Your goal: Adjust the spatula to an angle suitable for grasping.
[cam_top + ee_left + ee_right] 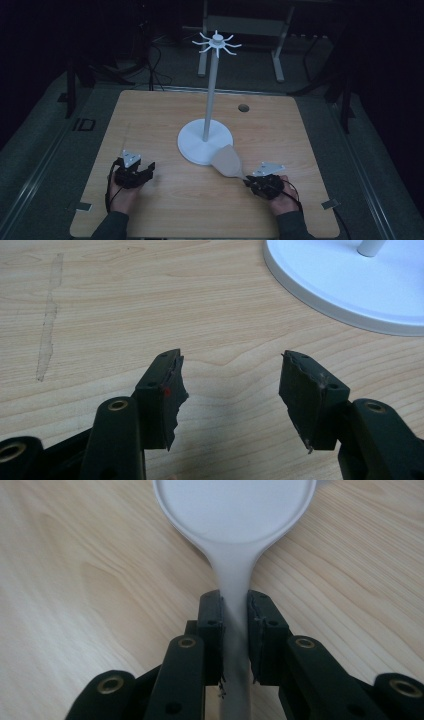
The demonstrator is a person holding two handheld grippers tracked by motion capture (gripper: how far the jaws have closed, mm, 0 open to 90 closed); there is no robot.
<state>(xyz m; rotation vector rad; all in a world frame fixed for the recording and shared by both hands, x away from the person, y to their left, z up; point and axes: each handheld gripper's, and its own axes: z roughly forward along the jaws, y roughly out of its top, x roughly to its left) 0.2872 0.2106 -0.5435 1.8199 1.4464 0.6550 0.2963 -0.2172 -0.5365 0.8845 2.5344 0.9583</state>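
Observation:
A pale spatula [229, 161] lies low over the wooden table, its broad head next to the round base of a white hook stand [205, 142]. My right gripper [248, 181] is shut on the spatula's handle [235, 605], with the spatula head [235, 505] stretching ahead of the jaws. The stand's pole rises to a crown of hooks [216, 44]. At the left front, my left gripper [149, 169] stands open with nothing between its fingers; in the left gripper view its fingertips [170, 372] hover over bare wood, and the stand base [345, 285] lies ahead to the right.
The wooden table [150, 115] has a small round hole [243, 107] at the back right. Metal brackets [330, 203] sit at its front corners. Beyond the table are dark floor, cables and a frame's legs [278, 65].

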